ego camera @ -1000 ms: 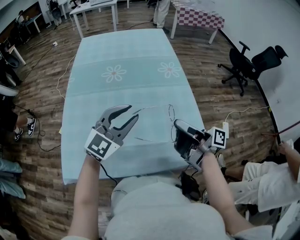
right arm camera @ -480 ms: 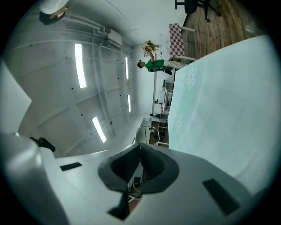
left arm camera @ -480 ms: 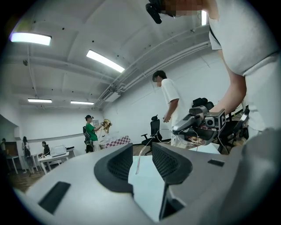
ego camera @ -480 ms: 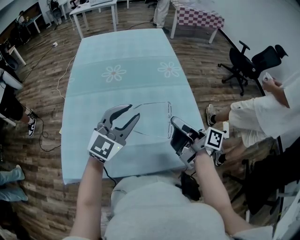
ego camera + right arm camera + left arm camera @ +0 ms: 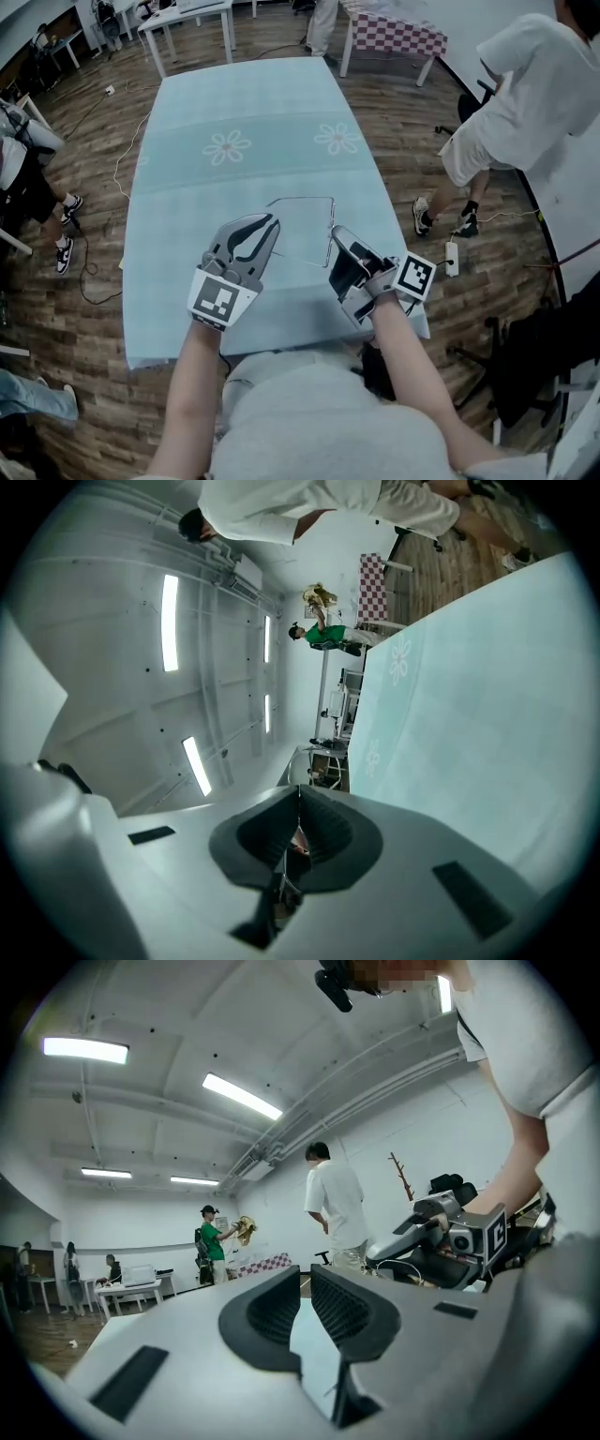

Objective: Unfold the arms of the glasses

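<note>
The glasses, a thin wire frame, sit in the air just above the near half of the worktop, between the two tools. The right tool has them: in the right gripper view its jaws are pressed together on a thin part of the frame, and a pale curve of wire shows just past the tips. In the head view the wire rises from this tool to a corner, then runs leftward as a nearly straight line. Its free end lies just beyond the tip of the left tool, and whether the two touch I cannot tell. The left tool's jaws have just been closing and now stand at a narrow gap. In the left gripper view only the pale blue cloth of the worktop shows through the gap, and nothing is pressed between the pads. Both tools point away from the person, across the worktop, the right one rolled onto its side. The cloth carries two flower prints further up. A person in a white shirt stands on the wooden floor to the right.
</note>
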Motion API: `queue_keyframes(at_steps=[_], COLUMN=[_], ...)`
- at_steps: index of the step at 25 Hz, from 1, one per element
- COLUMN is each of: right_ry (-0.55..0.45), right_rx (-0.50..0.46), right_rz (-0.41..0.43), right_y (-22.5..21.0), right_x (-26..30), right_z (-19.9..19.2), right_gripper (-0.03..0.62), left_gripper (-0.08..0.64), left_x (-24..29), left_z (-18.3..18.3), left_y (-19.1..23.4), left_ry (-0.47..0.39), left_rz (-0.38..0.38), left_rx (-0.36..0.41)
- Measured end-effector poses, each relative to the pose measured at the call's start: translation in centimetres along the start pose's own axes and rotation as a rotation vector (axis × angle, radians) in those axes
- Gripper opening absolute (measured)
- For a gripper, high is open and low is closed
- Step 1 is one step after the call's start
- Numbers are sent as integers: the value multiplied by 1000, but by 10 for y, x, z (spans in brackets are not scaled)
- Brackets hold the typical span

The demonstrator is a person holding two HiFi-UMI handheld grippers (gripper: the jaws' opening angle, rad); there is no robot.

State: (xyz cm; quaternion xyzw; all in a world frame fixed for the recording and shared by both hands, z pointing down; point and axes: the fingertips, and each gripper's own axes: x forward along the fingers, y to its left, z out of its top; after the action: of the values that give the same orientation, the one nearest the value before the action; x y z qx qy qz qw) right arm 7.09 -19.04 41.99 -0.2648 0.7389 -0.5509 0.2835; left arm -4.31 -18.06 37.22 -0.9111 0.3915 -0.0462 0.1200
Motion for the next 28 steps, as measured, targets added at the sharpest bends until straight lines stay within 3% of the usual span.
queue_keyframes(at_steps=[9, 20, 28], right_ry=[-86, -191, -255], right_rx=[-90, -166, -174], right_rz=[-39, -40, -39], right_y=[2, 6, 5], right_x=[7, 19, 16], right_z=[6, 4, 7], right_gripper=[11, 11, 11], left_gripper=[9, 9, 9], left_x=[4, 1, -1], left_z=[-5, -10, -11], left_y=[2, 23, 12], left_ry=[26, 17, 2], left_rz=[72, 274, 314], left_rx=[-15, -143, -191])
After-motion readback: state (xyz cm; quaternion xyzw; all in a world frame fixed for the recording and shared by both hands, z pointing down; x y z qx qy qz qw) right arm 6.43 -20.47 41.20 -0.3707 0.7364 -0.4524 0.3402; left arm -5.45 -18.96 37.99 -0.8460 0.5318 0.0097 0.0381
